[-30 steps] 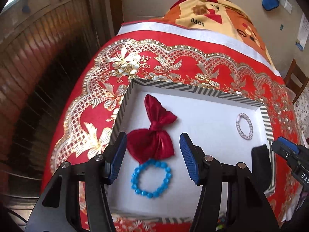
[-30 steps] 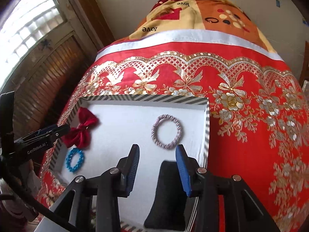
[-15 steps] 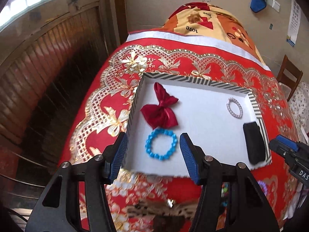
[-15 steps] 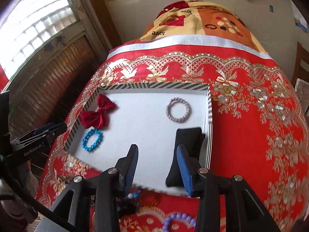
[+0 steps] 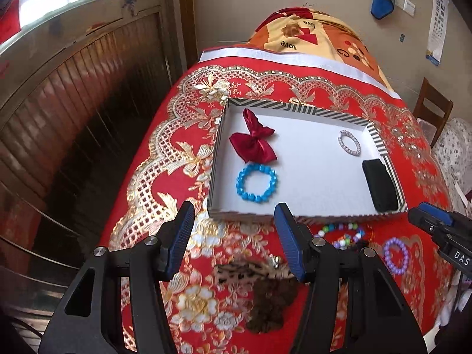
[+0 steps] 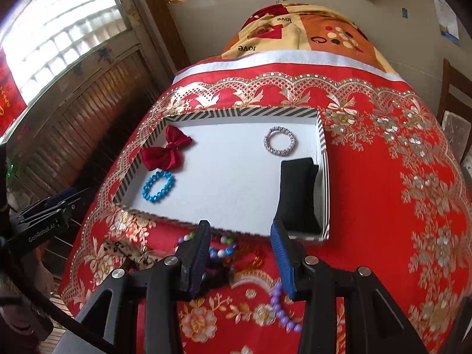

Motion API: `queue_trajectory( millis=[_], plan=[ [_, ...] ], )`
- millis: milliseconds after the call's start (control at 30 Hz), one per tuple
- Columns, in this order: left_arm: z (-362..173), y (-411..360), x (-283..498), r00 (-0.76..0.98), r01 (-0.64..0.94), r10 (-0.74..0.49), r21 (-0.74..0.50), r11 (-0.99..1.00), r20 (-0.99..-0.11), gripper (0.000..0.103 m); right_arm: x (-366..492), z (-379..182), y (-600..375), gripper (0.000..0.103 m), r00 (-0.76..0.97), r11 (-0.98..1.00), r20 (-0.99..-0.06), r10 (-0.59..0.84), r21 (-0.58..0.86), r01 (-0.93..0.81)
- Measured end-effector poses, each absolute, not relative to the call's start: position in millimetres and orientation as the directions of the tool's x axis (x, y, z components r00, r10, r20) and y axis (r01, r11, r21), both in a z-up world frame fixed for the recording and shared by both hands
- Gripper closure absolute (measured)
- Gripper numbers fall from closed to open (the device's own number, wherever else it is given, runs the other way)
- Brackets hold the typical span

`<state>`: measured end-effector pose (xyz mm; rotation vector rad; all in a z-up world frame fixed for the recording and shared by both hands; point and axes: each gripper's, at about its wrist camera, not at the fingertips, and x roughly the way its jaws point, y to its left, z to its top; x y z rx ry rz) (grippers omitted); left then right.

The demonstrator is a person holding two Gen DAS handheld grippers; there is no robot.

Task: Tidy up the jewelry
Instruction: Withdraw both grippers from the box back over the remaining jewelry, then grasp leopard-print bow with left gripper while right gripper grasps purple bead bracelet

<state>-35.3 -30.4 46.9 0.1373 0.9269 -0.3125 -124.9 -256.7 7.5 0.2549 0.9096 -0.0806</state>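
Observation:
A white tray with a striped rim lies on the red tablecloth. In it are a red bow, a blue bead bracelet, a silver ring bracelet and a black pouch. In front of the tray lie a multicoloured bead bracelet, a purple bead bracelet and a leopard-print hair tie. My left gripper and right gripper hover open and empty just short of the tray's near rim.
A brown furry piece lies near the table's front edge. A slatted wooden wall runs along the left. A folded orange blanket sits at the far end, and a wooden chair stands at the right.
Both grippers have drawn back from over the tray toward the near table edge. The tray looks smaller and farther, and the loose bracelets in front of it have come into view.

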Motion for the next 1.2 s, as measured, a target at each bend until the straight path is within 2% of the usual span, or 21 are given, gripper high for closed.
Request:
queue_trajectory(
  millis=[400, 700, 1200],
  plan=[
    [44.6, -5.3, -57.6, 0.539, 0.331, -0.226, -0.042, 0.943, -0.811, 0.047, -152.2, 4.4, -240.6, 0.063, 0.609, 0.967, -0.792, 0.031, 0.179, 0.184],
    [32.3, 29.6, -61.5, 0.459, 0.294, -0.269, -0.141, 0.945, -0.847, 0.047, -171.4, -11.1, -234.7, 0.062, 0.581, 0.965, -0.813, 0.044, 0.184, 0.185],
    [-13.5, -0.7, -73.8, 0.294, 0.361, -0.348, -0.234, 0.903, -0.890, 0.044, -198.7, -49.5, -275.4, 0.062, 0.517, 0.945, -0.856, 0.012, 0.178, 0.273]
  ],
)
